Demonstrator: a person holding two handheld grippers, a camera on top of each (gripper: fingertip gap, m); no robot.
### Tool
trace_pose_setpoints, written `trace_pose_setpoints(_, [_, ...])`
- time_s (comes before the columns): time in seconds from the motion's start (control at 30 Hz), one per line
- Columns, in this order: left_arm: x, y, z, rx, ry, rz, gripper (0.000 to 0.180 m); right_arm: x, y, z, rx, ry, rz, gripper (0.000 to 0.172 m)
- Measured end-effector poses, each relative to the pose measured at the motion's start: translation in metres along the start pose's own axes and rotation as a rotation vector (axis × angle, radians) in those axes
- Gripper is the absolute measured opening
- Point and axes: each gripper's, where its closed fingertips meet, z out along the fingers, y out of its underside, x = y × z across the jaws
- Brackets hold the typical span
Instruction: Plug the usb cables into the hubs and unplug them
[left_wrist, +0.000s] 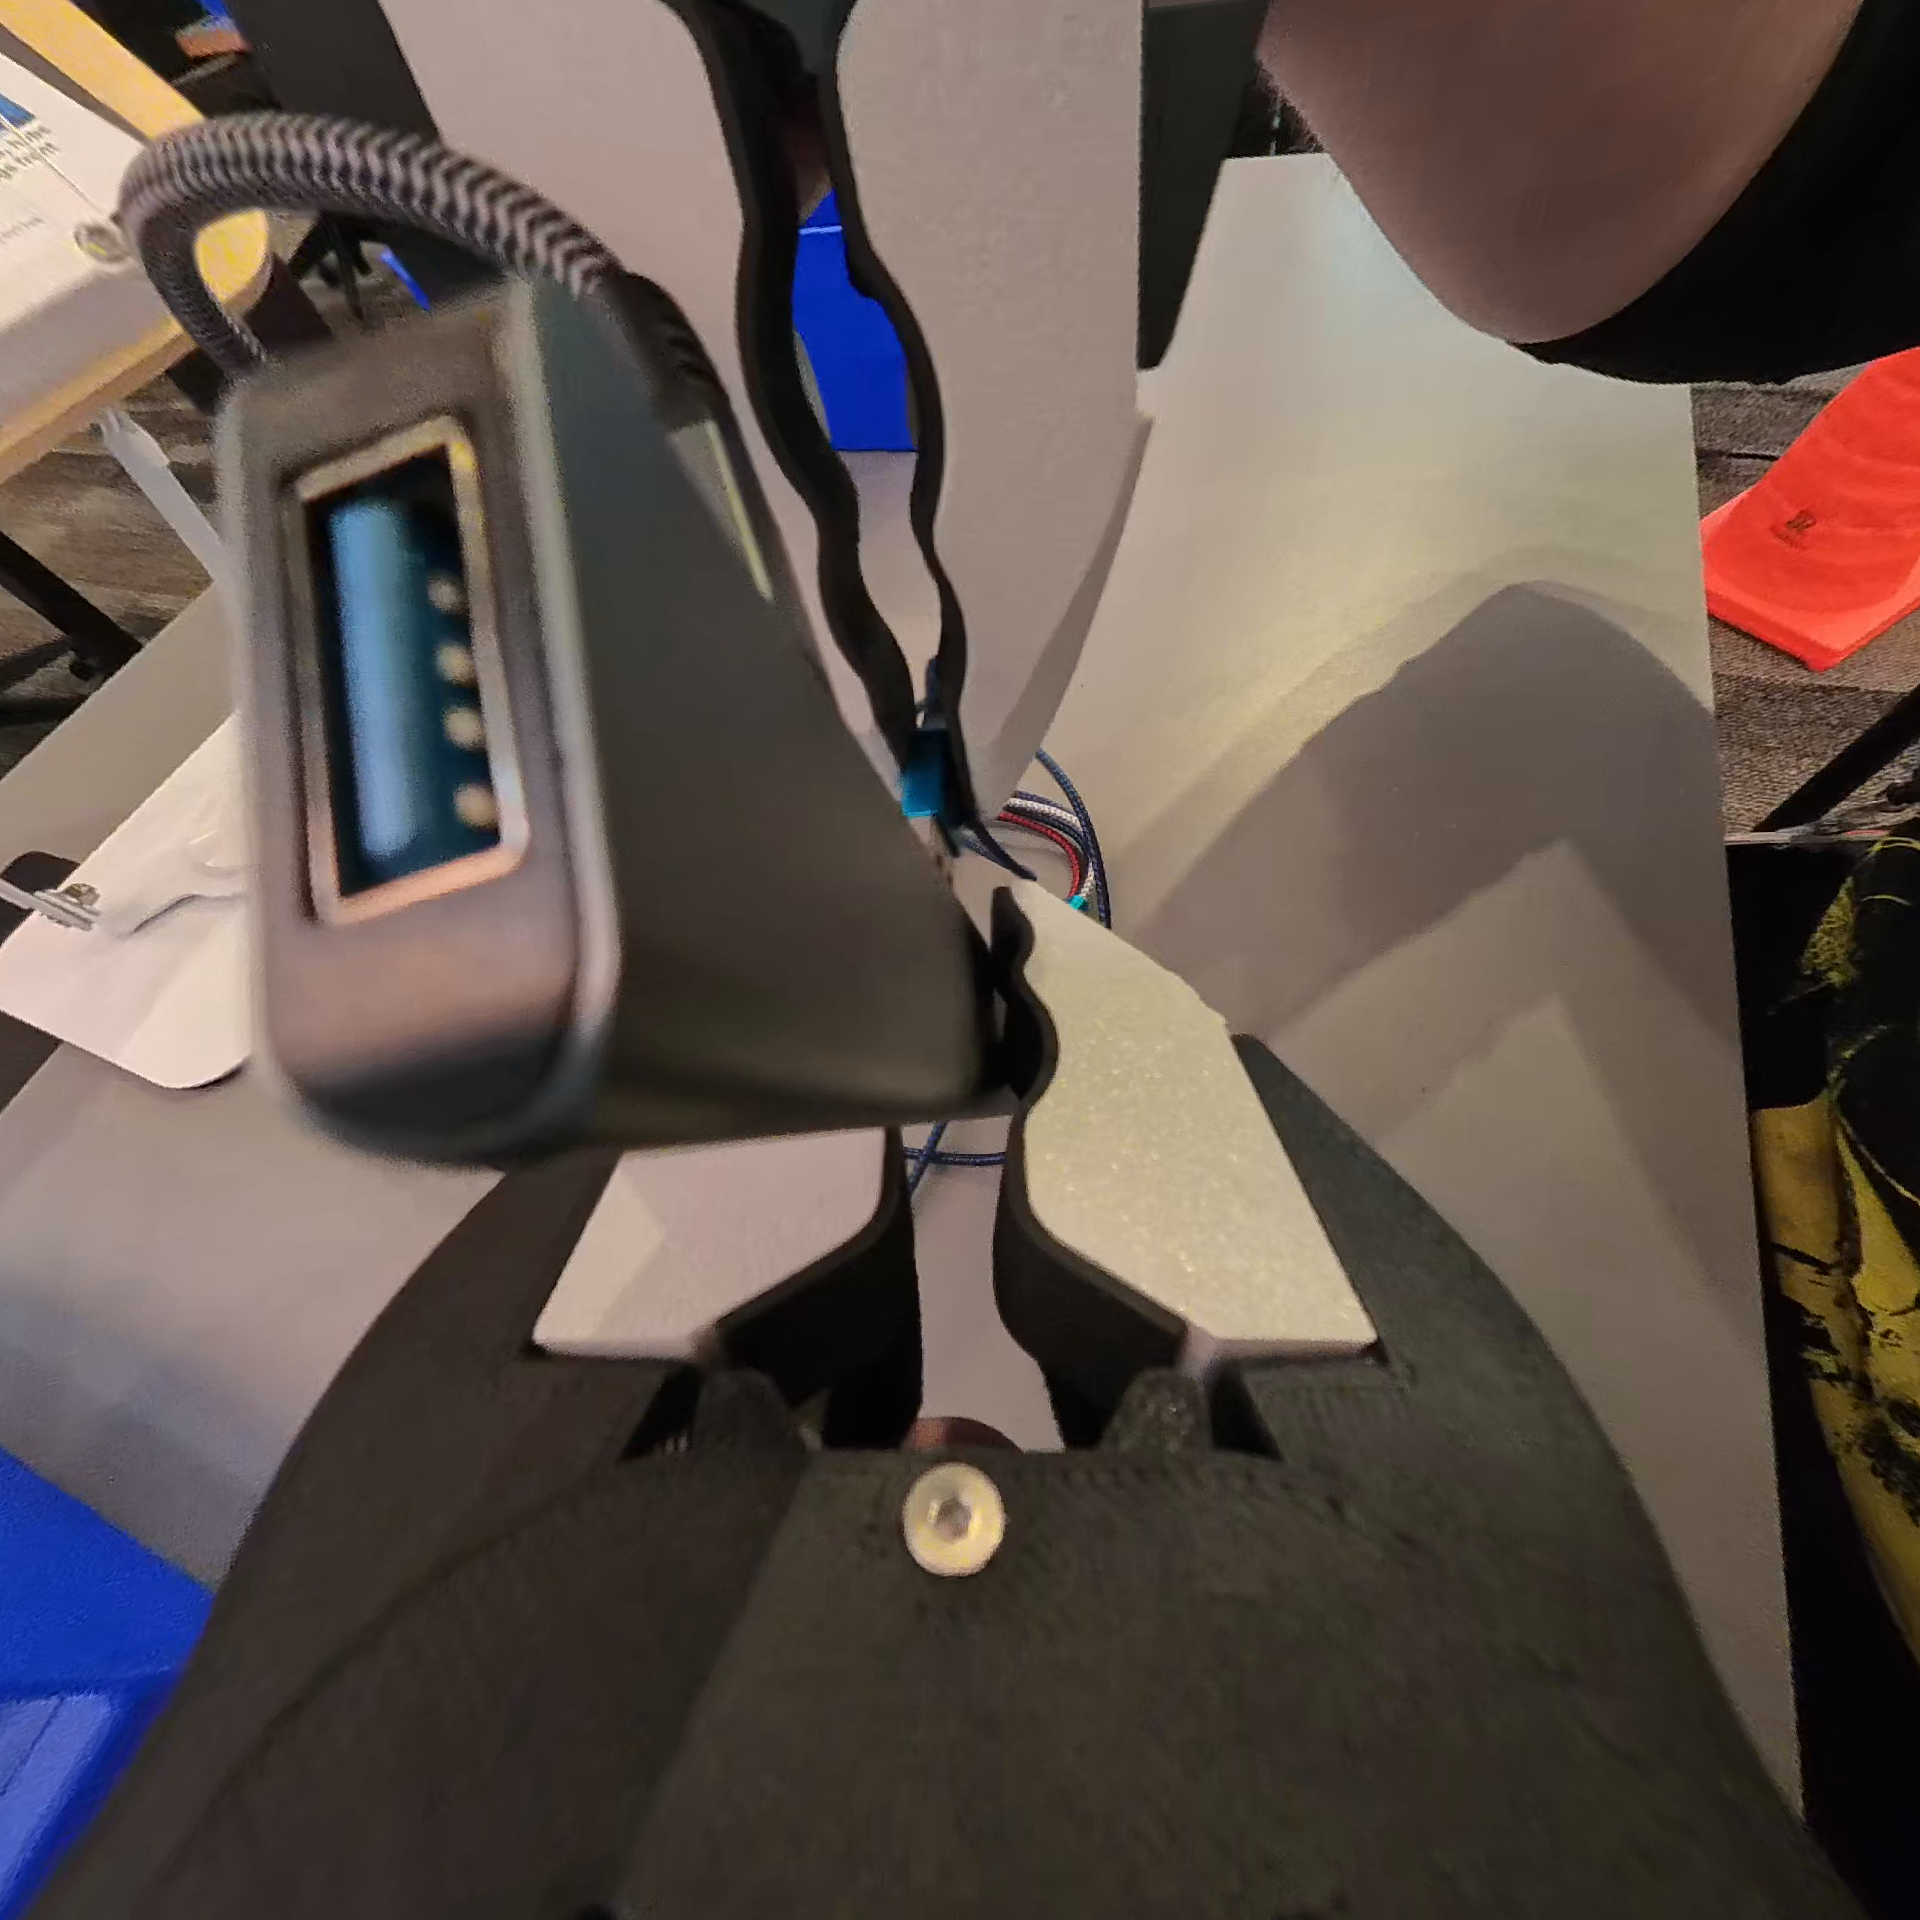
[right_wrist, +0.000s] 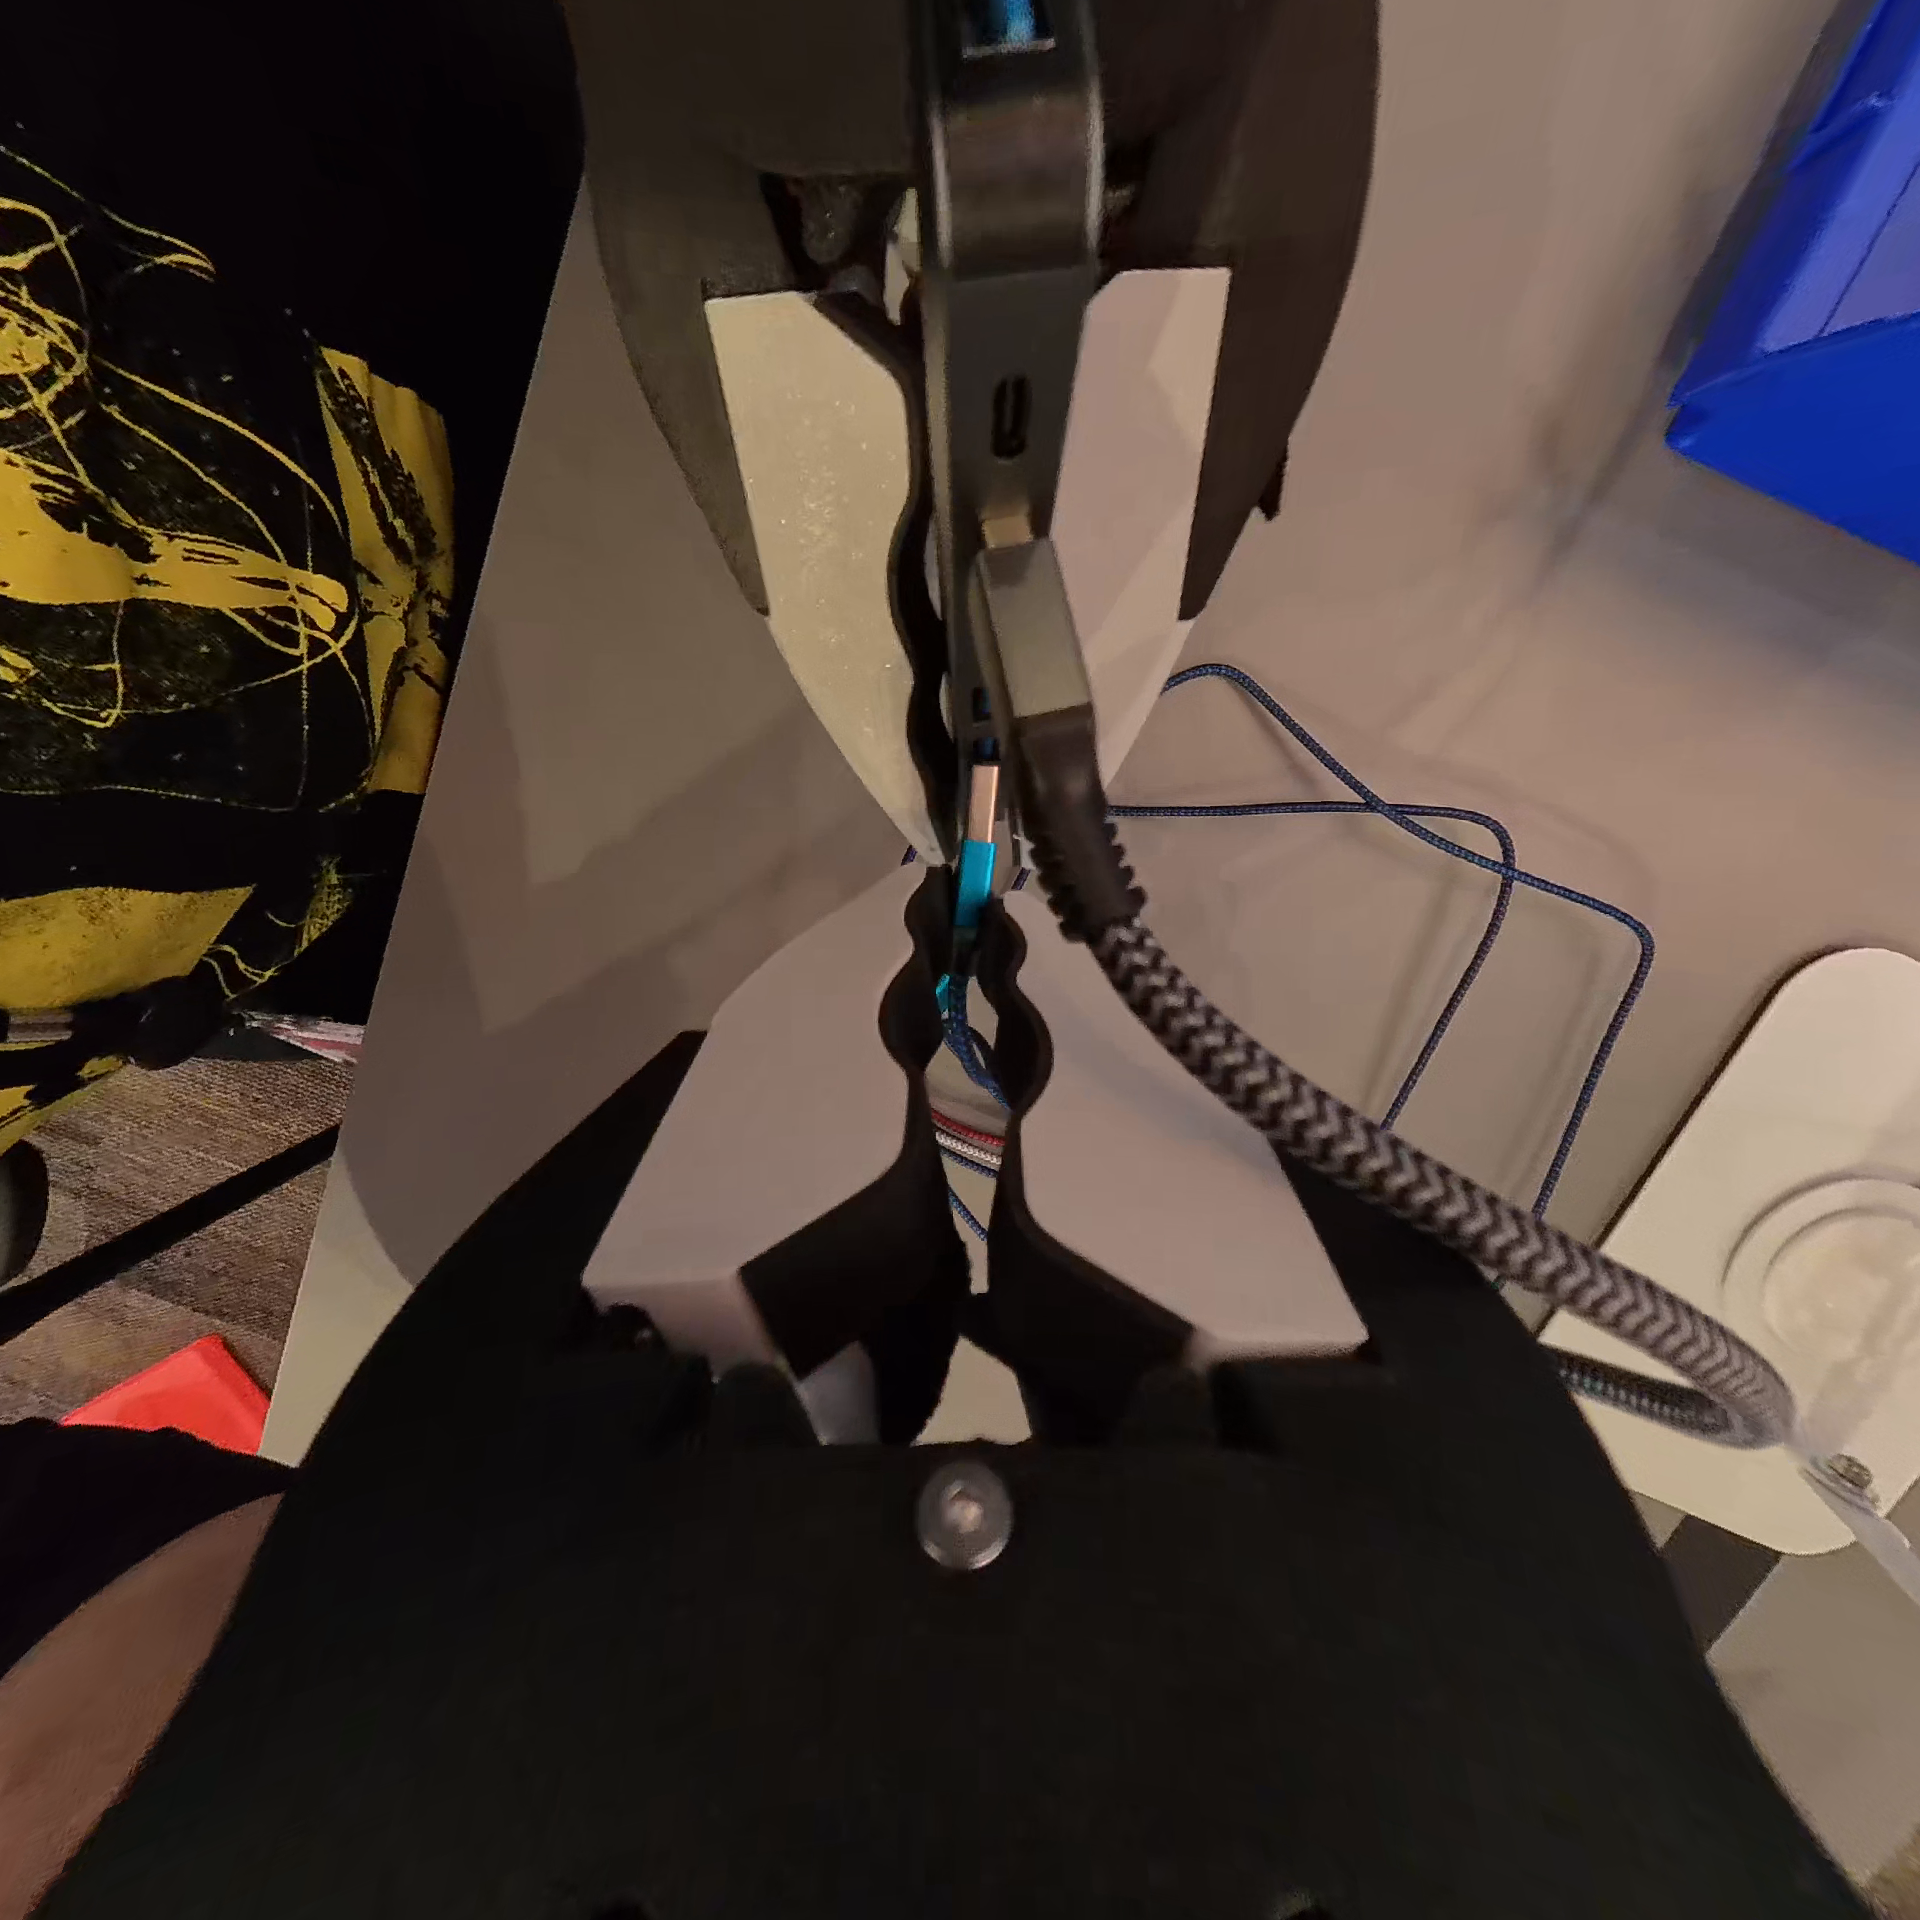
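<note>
White desk (right_wrist: 1455, 520) underneath, blue bin (right_wrist: 1808, 260) at its far right in the right wrist view, a white mounting plate (right_wrist: 1766, 1195) at near right.

Dark grey USB hub (left_wrist: 727, 727) held up off the desk, filling the left half of the left wrist view, one blue-tongued port facing the camera. Its thick black-and-white braided lead (right_wrist: 1351, 1143) arcs down to a clamp on the white plate. Left claw (left_wrist: 966, 997) is clamped on the hub's body; the right-hand pad (left_wrist: 1023, 997) presses the hub's side, the other pad is hidden behind the housing.

Right claw (right_wrist: 971, 914) meets it head-on, nearly closed, its wavy black pads pinching the turquoise shell of a small USB plug (right_wrist: 977, 873). The plug's metal tip points into the hub's narrow edge, at or just inside a port; depth of seating cannot be told. Thin blue braided cable (right_wrist: 1455, 831) trails from the plug and loops loose on the desk; a bundle of red, white and blue cables (left_wrist: 1060, 831) lies beyond.

Step in hand, judged: the plug is at a port on the hub, either going in or coming out. Next move calls for a straight push or pull along the port axis, hub held rigid by the left claw, no twisting, plug kept square.
</note>
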Motion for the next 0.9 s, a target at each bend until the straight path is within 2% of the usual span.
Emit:
trace_pose_setpoints(0.3, [-0.001, 0.006, 0.006, -0.041, -0.026, 0.028, 0.012, -0.005, 0.000, 0.000, 0.033, -0.038, 0.000, 0.005])
trace_pose_setpoints(0.57, [0.002, 0.011, 0.011, -0.090, -0.038, 0.057, 0.013, 0.000, 0.004, 0.006, -0.007, 0.008, -0.001, 0.005])
trace_pose_setpoints(0.9, [0.003, 0.008, 0.010, -0.083, -0.029, 0.065, 0.012, -0.003, 0.006, 0.006, -0.050, 0.016, -0.069, 0.005])
